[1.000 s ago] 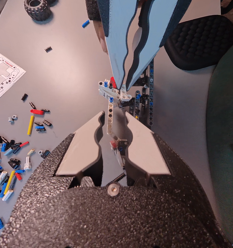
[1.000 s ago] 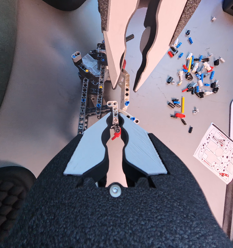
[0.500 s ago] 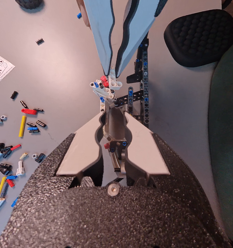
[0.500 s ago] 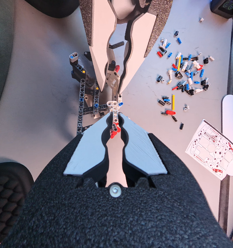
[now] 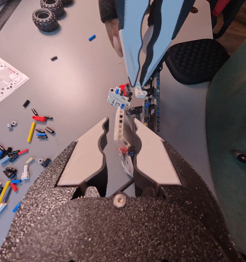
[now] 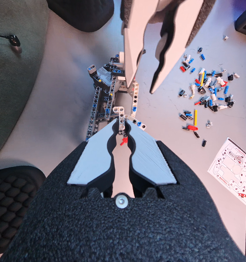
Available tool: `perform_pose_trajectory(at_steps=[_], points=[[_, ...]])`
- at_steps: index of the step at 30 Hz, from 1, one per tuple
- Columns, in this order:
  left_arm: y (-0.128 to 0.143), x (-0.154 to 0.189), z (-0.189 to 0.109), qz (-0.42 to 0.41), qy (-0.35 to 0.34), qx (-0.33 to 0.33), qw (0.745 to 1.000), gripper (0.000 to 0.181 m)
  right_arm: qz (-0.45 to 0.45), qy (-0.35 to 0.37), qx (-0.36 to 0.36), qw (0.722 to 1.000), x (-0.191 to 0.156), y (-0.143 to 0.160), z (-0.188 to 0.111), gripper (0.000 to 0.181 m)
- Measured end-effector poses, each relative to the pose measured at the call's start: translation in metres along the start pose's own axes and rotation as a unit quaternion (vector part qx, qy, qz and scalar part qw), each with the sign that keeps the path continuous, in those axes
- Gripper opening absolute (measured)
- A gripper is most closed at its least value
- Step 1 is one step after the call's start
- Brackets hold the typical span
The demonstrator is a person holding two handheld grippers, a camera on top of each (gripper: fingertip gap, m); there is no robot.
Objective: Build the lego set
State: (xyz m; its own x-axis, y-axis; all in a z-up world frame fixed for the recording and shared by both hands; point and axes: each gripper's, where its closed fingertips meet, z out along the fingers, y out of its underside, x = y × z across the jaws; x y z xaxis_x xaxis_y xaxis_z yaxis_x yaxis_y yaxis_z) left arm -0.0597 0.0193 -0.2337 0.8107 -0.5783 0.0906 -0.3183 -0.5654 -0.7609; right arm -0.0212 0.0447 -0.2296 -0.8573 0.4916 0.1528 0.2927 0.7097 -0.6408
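Right wrist view: right tongs (image 6: pixel 121 120) pinching white L-beam (image 6: pixel 120 113); left tongs (image 6: pixel 139 89) agape

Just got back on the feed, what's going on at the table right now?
A person is building a lego model with a pair of hand-held tongs. The right tongs are shut on a small white L-shaped beam, held just over the dark frame. The left tongs are open around the model's white beam, not clamping it. Loose pieces and a sticker sheet lie to the side on the grey table.
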Motion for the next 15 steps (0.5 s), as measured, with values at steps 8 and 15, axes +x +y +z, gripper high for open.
perform_pose_trajectory(at_steps=[8, 15], points=[[0.017, 0.011, 0.026, -0.056, 0.104, -0.029, 0.993, 0.030, -0.007, -0.001, -0.006, 1.000, -0.003, -0.001, 0.005, 0.007], [0.020, 0.012, 0.029, -0.042, 0.074, -0.040, 0.996, 0.020, -0.007, -0.005, -0.002, 1.000, -0.005, -0.003, 0.010, 0.007]])
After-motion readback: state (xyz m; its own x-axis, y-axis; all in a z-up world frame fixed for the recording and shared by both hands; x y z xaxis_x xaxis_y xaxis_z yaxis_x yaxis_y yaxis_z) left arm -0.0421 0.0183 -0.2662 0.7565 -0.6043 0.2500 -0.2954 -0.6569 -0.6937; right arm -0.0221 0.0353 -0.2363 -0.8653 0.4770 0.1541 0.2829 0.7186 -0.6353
